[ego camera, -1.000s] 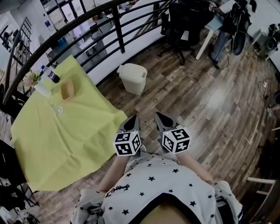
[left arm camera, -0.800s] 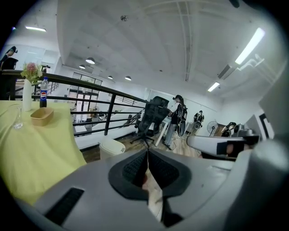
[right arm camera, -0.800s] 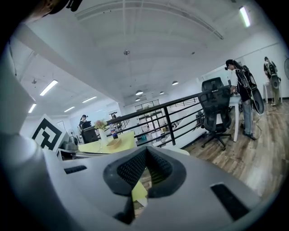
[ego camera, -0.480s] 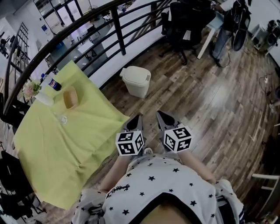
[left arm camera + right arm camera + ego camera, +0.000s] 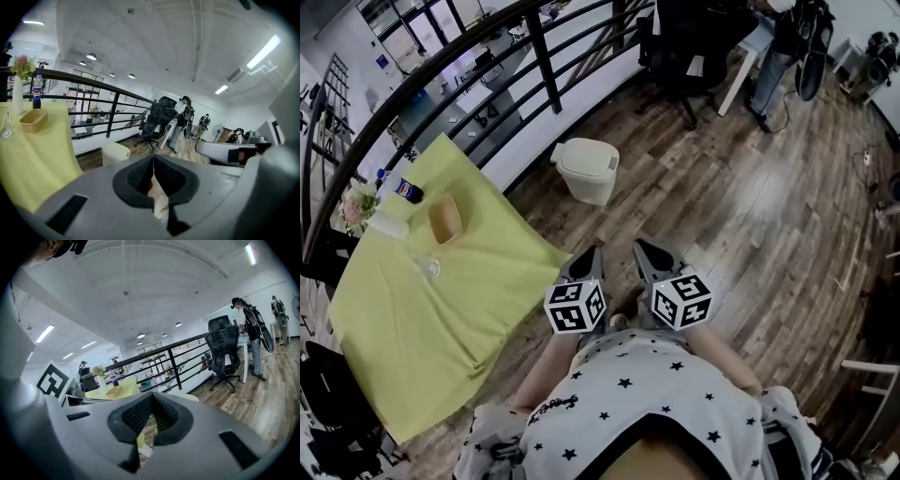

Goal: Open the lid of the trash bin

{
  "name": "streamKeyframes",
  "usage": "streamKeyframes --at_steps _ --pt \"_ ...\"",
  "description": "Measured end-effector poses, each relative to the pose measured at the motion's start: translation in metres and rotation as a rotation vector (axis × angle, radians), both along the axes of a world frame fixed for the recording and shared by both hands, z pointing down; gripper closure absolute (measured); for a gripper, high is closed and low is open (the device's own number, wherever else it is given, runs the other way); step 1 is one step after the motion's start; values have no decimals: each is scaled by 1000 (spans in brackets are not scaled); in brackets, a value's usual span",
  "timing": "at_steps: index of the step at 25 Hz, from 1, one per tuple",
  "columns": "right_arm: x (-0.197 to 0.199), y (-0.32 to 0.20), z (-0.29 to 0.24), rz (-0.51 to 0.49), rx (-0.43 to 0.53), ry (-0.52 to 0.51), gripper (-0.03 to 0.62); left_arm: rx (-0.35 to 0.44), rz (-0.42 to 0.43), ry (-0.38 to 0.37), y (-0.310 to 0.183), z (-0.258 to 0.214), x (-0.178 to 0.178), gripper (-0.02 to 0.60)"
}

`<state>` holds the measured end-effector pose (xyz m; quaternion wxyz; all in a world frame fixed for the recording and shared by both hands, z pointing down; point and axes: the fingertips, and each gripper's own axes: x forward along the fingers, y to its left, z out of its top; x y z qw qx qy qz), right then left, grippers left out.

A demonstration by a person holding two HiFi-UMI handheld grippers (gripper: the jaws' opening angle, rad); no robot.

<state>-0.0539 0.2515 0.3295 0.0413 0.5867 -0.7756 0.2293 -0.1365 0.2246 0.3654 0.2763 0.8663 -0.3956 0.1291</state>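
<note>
A small white trash bin (image 5: 586,169) stands on the wooden floor by the railing, its lid down. It also shows low in the left gripper view as the bin (image 5: 115,152), well beyond the jaws. Both grippers are held close to the person's body, side by side, pointing toward the bin and far short of it. My left gripper (image 5: 585,255) is shut with nothing in it, jaws pressed together (image 5: 153,157). The right gripper (image 5: 643,248) is likewise shut and empty (image 5: 151,395).
A table with a yellow-green cloth (image 5: 422,309) lies to the left, bearing a wooden bowl (image 5: 444,217), a cola bottle (image 5: 408,190), a glass (image 5: 428,267) and a flower vase (image 5: 358,202). A black railing (image 5: 534,47) runs behind the bin. An office chair (image 5: 689,47) and a person (image 5: 769,66) are at the back right.
The head view has shifted a little, so bin and table sit slightly differently in frame. Both grippers stay shut before the body; the bin's lid stays down.
</note>
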Motion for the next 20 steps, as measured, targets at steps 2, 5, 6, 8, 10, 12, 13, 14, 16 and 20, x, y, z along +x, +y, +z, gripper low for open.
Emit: streamKeyframes --at_steps 2,5,6,8,10,12,13,14,16,20 --pt "6 -6 4 1 -6 -4 600 -4 6 -1 -6 2 6 566" --pt "13 -21 7 -12 -5 -2 600 -12 -6 2 -21 7 12 566" --pt "16 -29 5 -16 -1 -2 600 -16 -14 6 -28 7 15 566" --pt "26 -48 2 -23 3 -6 600 -20 -31 13 -45 5 23 566" --pt "36 -68 0 -33 4 -7 600 -16 -39 17 -61 2 34 566" --pt "44 -88 -2 -51 7 -2 600 -4 -42 16 -77 -2 44 566" --pt "47 -97 -4 -64 11 3 600 1 -45 14 -85 -3 48 566" --pt "50 -107 -6 -77 14 8 600 4 -52 14 -93 -5 52 566" --pt "56 -127 -11 -103 19 15 600 3 -70 16 -111 -9 59 566" --pt "72 -168 -21 -152 21 21 600 4 -109 18 -148 -17 75 566"
